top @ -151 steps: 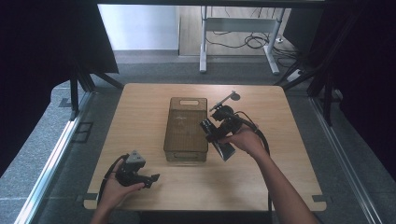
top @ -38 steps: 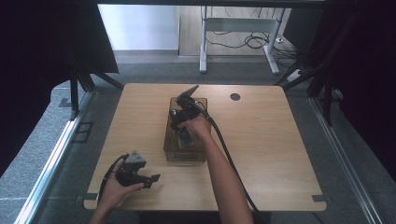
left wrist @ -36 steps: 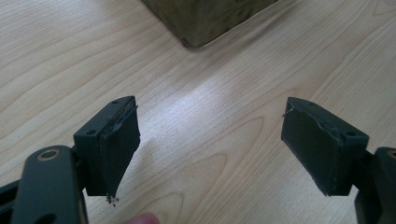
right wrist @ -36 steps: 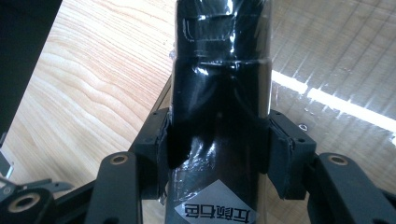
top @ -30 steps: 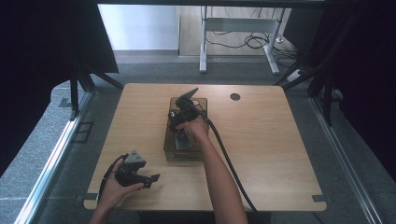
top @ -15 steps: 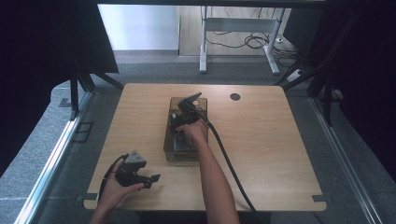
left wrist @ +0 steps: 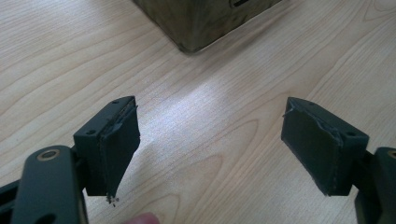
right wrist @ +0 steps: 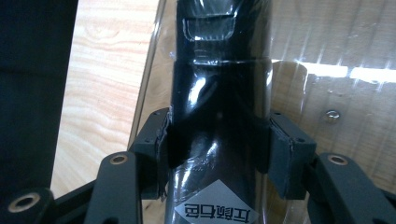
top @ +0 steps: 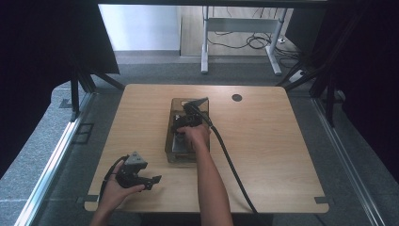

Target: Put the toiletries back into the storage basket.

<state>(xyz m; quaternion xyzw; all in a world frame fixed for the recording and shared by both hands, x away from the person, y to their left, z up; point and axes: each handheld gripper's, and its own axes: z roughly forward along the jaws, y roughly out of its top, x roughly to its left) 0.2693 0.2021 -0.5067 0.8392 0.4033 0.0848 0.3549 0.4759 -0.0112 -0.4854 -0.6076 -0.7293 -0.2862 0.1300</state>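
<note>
Right gripper clamped glossy black bottle-like object over smoky transparent plastic bin at mid-tabletop, apparently for stowing inside; left gripper rested wide open, idle, near front edge.

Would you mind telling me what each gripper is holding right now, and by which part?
The right gripper clamps a glossy black bottle across its body, over the clear box. The left gripper is open and holds nothing.
</note>
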